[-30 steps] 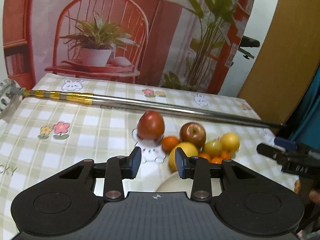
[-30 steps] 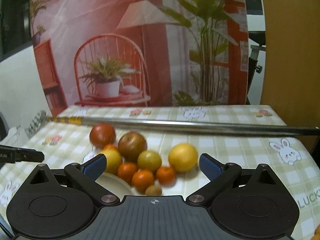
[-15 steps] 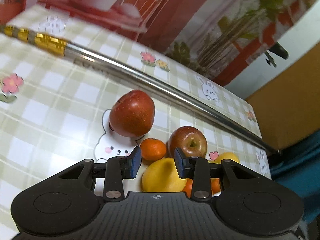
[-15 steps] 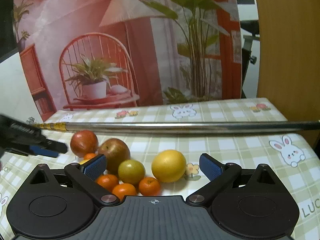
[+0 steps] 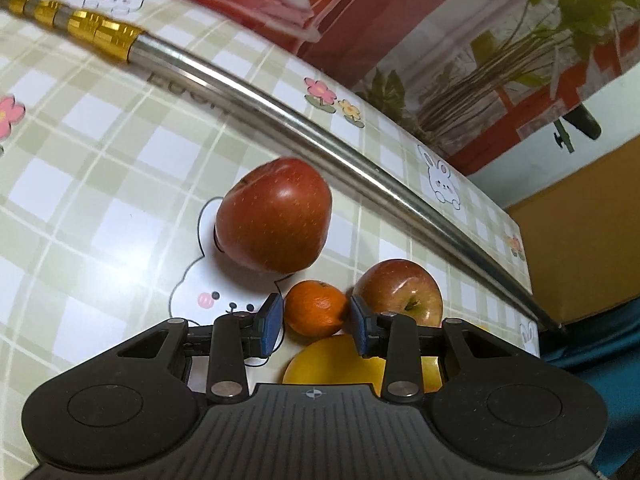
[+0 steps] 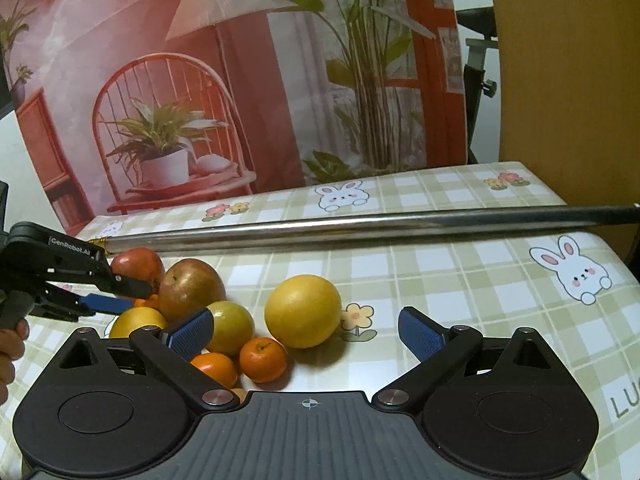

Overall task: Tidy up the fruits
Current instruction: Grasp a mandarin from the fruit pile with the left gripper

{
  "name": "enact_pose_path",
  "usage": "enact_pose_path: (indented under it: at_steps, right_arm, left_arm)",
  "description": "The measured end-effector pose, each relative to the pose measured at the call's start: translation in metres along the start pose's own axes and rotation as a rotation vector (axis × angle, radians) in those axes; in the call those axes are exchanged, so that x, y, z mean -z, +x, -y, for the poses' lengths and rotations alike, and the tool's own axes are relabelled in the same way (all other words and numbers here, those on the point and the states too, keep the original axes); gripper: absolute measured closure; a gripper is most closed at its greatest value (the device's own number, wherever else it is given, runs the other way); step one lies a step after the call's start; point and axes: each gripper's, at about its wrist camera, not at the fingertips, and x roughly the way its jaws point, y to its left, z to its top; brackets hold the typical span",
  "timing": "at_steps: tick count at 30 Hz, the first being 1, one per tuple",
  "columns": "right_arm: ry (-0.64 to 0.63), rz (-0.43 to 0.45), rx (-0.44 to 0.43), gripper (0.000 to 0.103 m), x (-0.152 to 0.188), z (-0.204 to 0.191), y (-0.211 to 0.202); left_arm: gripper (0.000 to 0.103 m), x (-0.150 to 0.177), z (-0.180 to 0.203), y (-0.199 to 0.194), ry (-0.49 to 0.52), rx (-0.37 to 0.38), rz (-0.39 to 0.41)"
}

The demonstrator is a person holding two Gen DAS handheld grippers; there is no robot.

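A pile of fruit lies on the checked tablecloth (image 5: 100, 184). My left gripper (image 5: 316, 322) points down at it, jaws narrowly apart, with a small tangerine (image 5: 316, 308) framed between the blue pads; no squeeze shows. A big red apple (image 5: 274, 216) lies just beyond, a second apple (image 5: 400, 292) to the right, and a yellow fruit (image 5: 332, 360) under the fingers. In the right wrist view my right gripper (image 6: 308, 332) stands wide open and empty, low over a large yellow citrus (image 6: 303, 311), two tangerines (image 6: 263, 360) and a yellow-green fruit (image 6: 232, 328). The left gripper (image 6: 136, 296) reaches in from the left.
A long metal pole (image 5: 320, 136) with a gold end lies across the table behind the fruit, also seen as the pole (image 6: 360, 224). A printed backdrop (image 6: 240, 80) hangs at the table's far edge. A person's hand (image 6: 8, 344) holds the left gripper.
The left gripper dropped and rolled toward the fruit, and the tangerine now sits between its pads. The right gripper came a little lower and closer to the yellow citrus.
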Motion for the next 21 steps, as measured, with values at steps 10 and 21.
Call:
enact_pose_path:
  at_steps: [10,21]
  right_arm:
    - [0.003,-0.016,0.000,0.005,0.003,0.001,0.003]
    - [0.015,-0.020,-0.008,0.005,0.006,0.000,0.003]
  left_arm:
    - [0.066,0.004,0.000,-0.010,0.049,-0.020,0.022]
    - [0.066,0.023,-0.034,-0.055,0.077,-0.113,0.071]
